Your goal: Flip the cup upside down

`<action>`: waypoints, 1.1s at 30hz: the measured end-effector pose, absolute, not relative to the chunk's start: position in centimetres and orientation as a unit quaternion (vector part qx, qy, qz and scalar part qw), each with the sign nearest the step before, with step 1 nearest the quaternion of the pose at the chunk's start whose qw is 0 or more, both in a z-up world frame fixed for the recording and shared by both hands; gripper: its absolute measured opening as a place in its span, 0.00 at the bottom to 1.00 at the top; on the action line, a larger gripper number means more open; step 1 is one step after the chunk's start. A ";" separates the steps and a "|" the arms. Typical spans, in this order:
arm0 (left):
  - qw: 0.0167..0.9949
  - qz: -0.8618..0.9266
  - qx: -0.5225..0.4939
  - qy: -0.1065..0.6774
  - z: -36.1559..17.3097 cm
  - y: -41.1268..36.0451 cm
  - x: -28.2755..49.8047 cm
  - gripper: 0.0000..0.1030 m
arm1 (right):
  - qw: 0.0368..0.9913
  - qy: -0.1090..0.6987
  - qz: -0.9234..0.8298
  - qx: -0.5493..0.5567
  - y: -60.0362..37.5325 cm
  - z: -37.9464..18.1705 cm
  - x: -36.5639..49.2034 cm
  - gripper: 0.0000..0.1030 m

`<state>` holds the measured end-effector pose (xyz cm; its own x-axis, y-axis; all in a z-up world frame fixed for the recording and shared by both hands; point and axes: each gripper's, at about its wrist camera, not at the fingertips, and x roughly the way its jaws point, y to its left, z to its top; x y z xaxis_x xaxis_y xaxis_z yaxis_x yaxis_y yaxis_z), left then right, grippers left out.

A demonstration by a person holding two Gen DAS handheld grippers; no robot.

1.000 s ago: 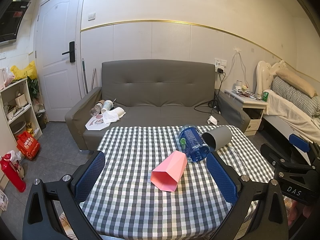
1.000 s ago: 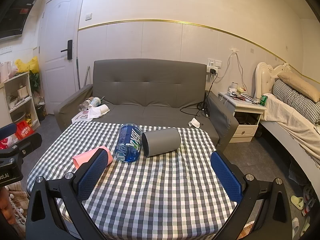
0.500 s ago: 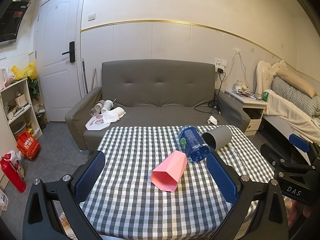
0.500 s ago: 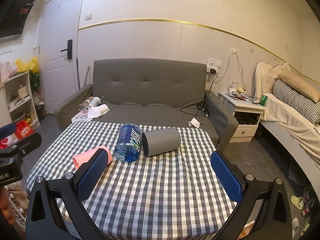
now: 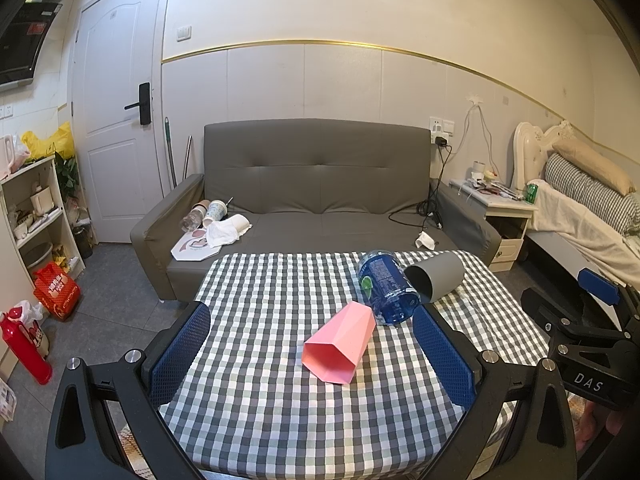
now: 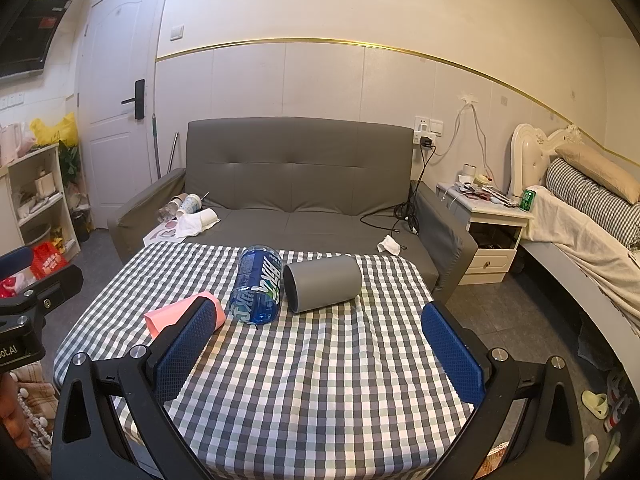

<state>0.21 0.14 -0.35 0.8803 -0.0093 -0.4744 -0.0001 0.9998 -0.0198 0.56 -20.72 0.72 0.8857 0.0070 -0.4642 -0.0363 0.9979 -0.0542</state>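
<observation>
Three cups lie on their sides on the checked tablecloth (image 5: 256,400). A pink faceted cup (image 5: 340,344) lies with its mouth toward me. A blue labelled cup (image 5: 386,288) and a grey cup (image 5: 438,282) lie behind it. My left gripper (image 5: 312,354) is open and empty, its fingers either side of the pink cup, short of it. My right gripper (image 6: 318,354) is open and empty, nearer than the grey cup (image 6: 322,283) and blue cup (image 6: 258,284). The pink cup (image 6: 176,312) is partly hidden by its left finger (image 6: 182,350).
A grey sofa (image 5: 316,192) with cups and tissues stands behind the table. A white nightstand (image 6: 490,232) and a bed (image 6: 592,216) are at the right. A shelf (image 5: 32,216) and a red bottle (image 5: 26,344) are at the left.
</observation>
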 end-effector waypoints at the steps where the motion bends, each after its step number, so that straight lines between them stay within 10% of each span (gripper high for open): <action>1: 0.970 -0.002 -0.010 0.245 -0.3 0.1 0.2 1.00 | 0.970 0.239 0.011 -0.030 -20.7 0.7 0.6 1.00; 33: 0.914 -0.048 0.037 0.401 -11.6 -0.5 11.2 1.00 | 0.941 0.337 0.017 -0.035 -19.9 -5.8 9.8 1.00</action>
